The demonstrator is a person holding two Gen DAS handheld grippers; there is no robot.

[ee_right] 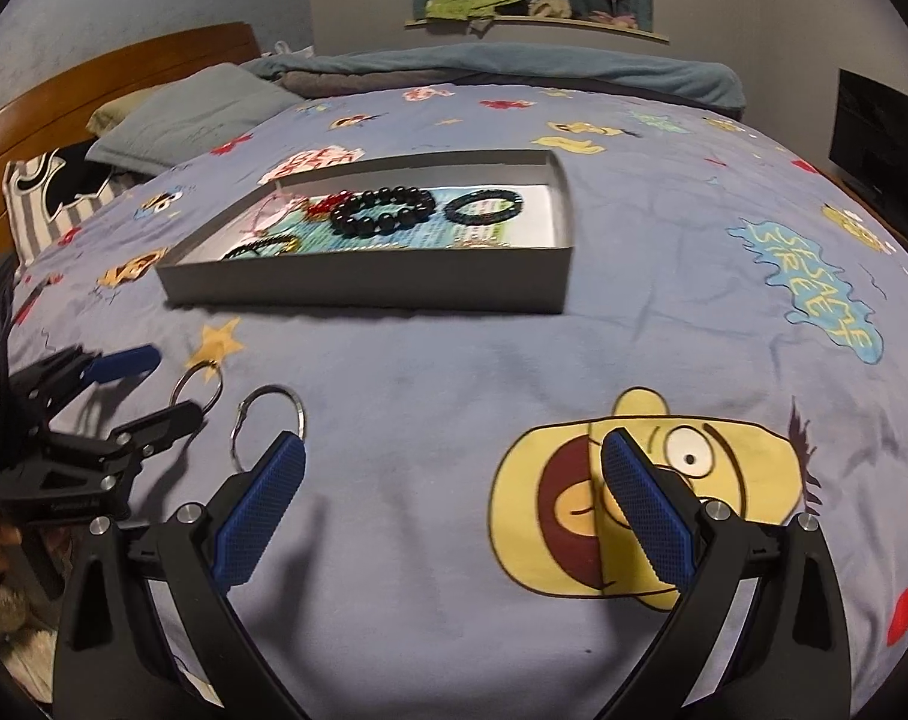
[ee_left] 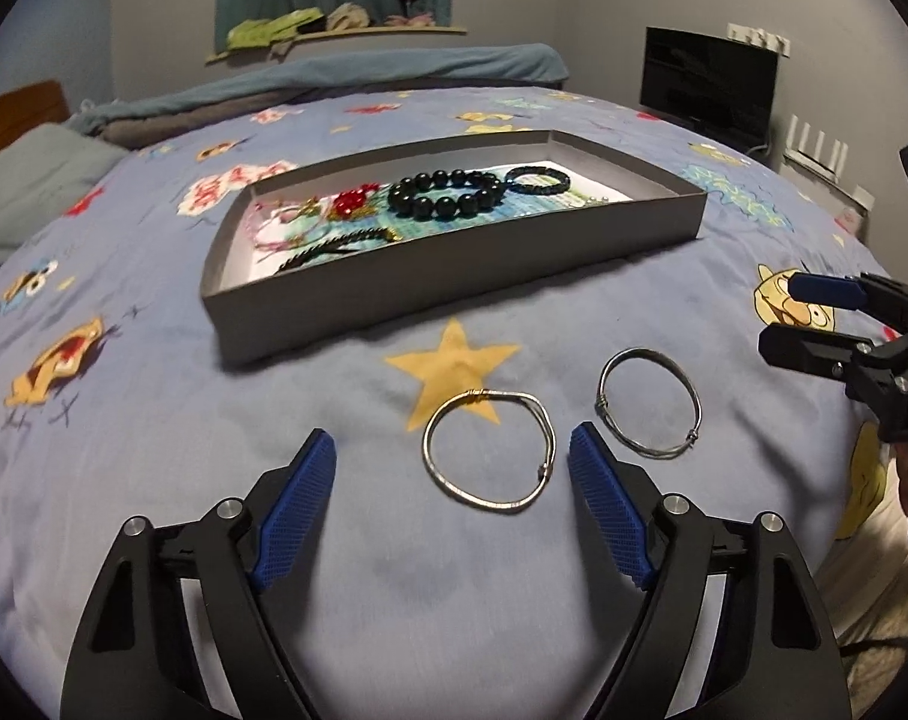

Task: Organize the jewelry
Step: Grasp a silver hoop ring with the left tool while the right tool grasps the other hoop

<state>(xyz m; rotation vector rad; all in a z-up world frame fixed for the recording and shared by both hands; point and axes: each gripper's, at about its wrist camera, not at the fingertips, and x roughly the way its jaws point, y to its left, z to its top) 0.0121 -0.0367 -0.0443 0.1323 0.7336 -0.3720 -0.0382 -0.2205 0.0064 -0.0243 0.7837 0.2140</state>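
Note:
Two silver bangles lie on the blue bedspread: one [ee_left: 489, 450] just ahead of my open left gripper [ee_left: 453, 450], near its right finger, and a second [ee_left: 649, 402] to its right. A shallow grey box [ee_left: 454, 264] beyond them holds a black bead bracelet [ee_left: 445, 195], a dark braided bracelet [ee_left: 538, 180], a red piece [ee_left: 349, 203] and pink and dark cords. My right gripper [ee_right: 453, 462] is open and empty over a yellow cartoon face, to the right of the bangles [ee_right: 268, 420]. In its view the left gripper [ee_right: 154, 384] hovers over the other bangle [ee_right: 197, 384].
The bed carries grey pillows [ee_right: 178, 114] and a rolled blue blanket [ee_right: 514, 69] at the far side. A wooden headboard [ee_right: 94, 72] is at the left. A dark monitor [ee_left: 709, 84] stands at the right. A shelf with soft items [ee_right: 514, 6] hangs on the wall.

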